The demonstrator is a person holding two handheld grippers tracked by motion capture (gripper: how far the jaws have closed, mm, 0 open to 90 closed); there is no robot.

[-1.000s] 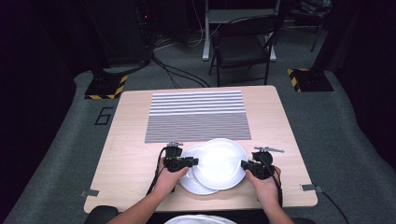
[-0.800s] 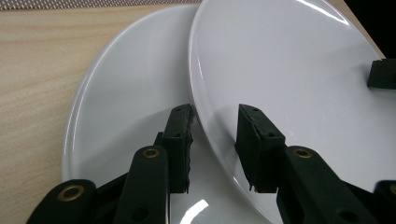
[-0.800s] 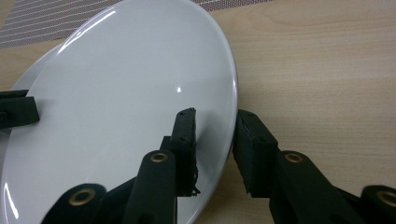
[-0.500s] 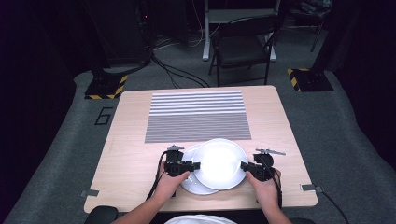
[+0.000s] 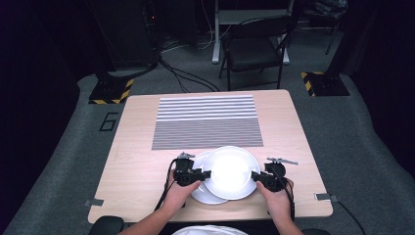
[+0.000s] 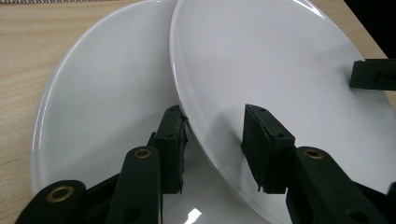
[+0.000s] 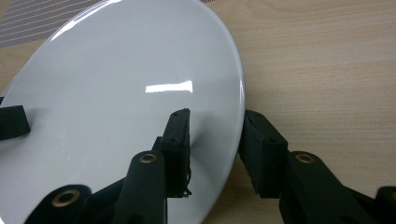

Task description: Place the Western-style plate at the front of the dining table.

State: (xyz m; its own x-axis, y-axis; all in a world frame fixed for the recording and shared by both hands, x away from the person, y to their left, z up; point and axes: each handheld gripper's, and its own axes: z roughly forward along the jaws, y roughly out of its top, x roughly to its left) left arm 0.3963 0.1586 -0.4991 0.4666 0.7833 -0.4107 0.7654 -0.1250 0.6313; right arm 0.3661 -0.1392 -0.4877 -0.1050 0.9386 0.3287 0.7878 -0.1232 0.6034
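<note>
Upper plate (image 5: 230, 172) held by both grippers near the table's (image 5: 137, 161) front edge.
Left gripper (image 5: 204, 174) and right gripper (image 5: 254, 175) were spread astride its rim, above a lower plate (image 5: 205, 195).

Both forearms come in from the near edge of the table (image 5: 137, 147). Left gripper (image 5: 207, 173) and right gripper (image 5: 253, 175) point inward at each other, fingers (image 6: 171, 140) apart, straddling opposite rims of upper plate (image 5: 230, 171).

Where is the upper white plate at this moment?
In the high view, the upper plate sits near the table's front edge, between both grippers, overlapping the lower plate at its left.
</note>
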